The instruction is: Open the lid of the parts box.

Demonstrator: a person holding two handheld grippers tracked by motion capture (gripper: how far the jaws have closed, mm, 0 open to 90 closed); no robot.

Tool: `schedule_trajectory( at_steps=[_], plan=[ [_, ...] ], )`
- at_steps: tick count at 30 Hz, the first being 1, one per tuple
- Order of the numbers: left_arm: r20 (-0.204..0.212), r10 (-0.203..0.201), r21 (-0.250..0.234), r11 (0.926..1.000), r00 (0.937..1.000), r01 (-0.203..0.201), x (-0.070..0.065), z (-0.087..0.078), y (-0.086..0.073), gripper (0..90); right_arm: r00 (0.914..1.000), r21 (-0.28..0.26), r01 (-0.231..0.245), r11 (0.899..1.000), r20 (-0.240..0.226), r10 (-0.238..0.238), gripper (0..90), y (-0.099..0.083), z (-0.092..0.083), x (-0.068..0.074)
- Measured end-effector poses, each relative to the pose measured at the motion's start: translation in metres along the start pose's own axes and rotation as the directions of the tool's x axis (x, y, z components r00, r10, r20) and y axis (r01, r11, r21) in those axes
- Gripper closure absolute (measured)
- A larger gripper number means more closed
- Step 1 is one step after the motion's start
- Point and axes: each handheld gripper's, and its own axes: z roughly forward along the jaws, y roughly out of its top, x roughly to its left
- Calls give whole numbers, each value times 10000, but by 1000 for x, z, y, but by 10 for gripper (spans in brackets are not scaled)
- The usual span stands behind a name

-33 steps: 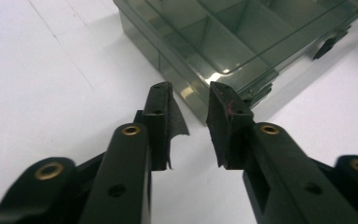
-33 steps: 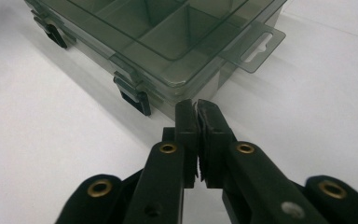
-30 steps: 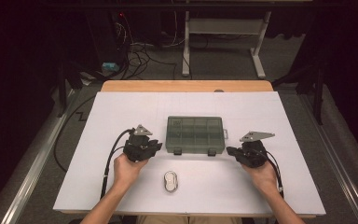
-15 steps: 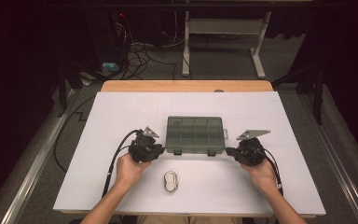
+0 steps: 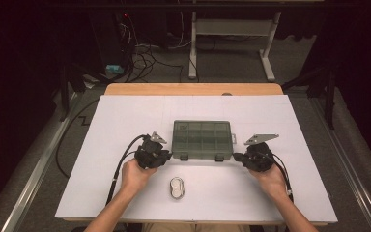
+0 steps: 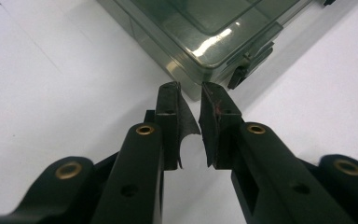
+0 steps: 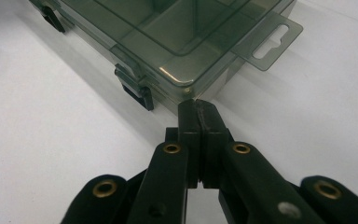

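Observation:
A smoky-green clear compartment box (image 5: 203,139) lies shut in the middle of the white table, its two latches facing the person. My left gripper (image 5: 160,154) sits at the box's near left corner; in the left gripper view its jaws (image 6: 189,91) stand a narrow gap apart with nothing between them, just short of the box corner (image 6: 200,51). My right gripper (image 5: 239,157) sits at the near right corner. In the right gripper view, its jaws (image 7: 198,105) are pressed together, tips almost touching the box (image 7: 177,46) beside a latch (image 7: 137,88).
A small white oval object (image 5: 176,187) lies on the table (image 5: 125,121) in front of the box, between the two forearms. A hang tab (image 7: 272,42) sticks out from the box's right end. A cable (image 5: 121,164) trails back from the left gripper.
Both grippers have crept inward toward the box's near corners. The box and the white oval object have not moved.

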Motion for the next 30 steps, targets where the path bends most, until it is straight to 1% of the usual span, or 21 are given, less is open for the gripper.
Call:
schedule_trajectory(
  at_steps=[2,4,5,6,7,9,11,14,16,18,20,23,27,30],
  plan=[
    [28,62,0,10000,10000,-62,0,-1,0,773,10000,-93,-18,10000,31,19,900,0,-1,1],
    [62,-2,-92,10000,10000,3,-1,-2,1,768,10000,-213,-9,9998,10,9,894,0,-2,1],
    [123,-71,-167,9998,9999,73,-1,-3,1,763,10000,-269,11,9996,-4,-11,888,0,-3,1],
    [221,-147,-135,9998,9996,150,-1,-5,3,755,10000,-346,-35,9994,-22,34,883,1,-4,1],
    [333,-370,-194,9991,9988,376,-2,-6,5,739,9999,-526,-105,9986,-46,102,875,2,-8,1],
    [393,-571,-392,9975,9976,586,-4,-6,8,731,9999,-610,-135,9980,-39,133,872,3,-9,1],
    [253,-506,-479,9975,9984,517,-6,-6,11,701,9998,-802,-203,9966,-63,199,859,5,-12,1],
    [-69,-91,-674,9977,9999,86,-12,-4,12,653,9995,-999,-301,9945,-83,294,849,8,-16,1],
    [-226,119,-865,9962,9997,-138,-15,-2,13,618,9996,-1115,-281,9934,-101,271,845,10,-18,2],
    [-392,263,-950,9950,9989,-299,-17,1,15,581,9997,-1185,-248,9926,-94,238,841,13,-20,2],
    [-489,238,-1030,9943,9985,-288,-18,4,17,550,9997,-1274,-243,9915,-58,238,841,16,-22,2],
    [-339,106,-1188,9928,9994,-146,-20,4,21,527,9996,-1394,-288,9898,-31,287,841,18,-24,2],
    [-130,-60,-1532,9882,9999,40,-23,2,27,508,9995,-1414,-313,9895,-22,313,841,20,-25,1],
    [-119,-86,-1587,9873,9999,66,-25,2,30,497,9993,-1376,-377,9898,24,384,837,20,-23,0]
  ],
)
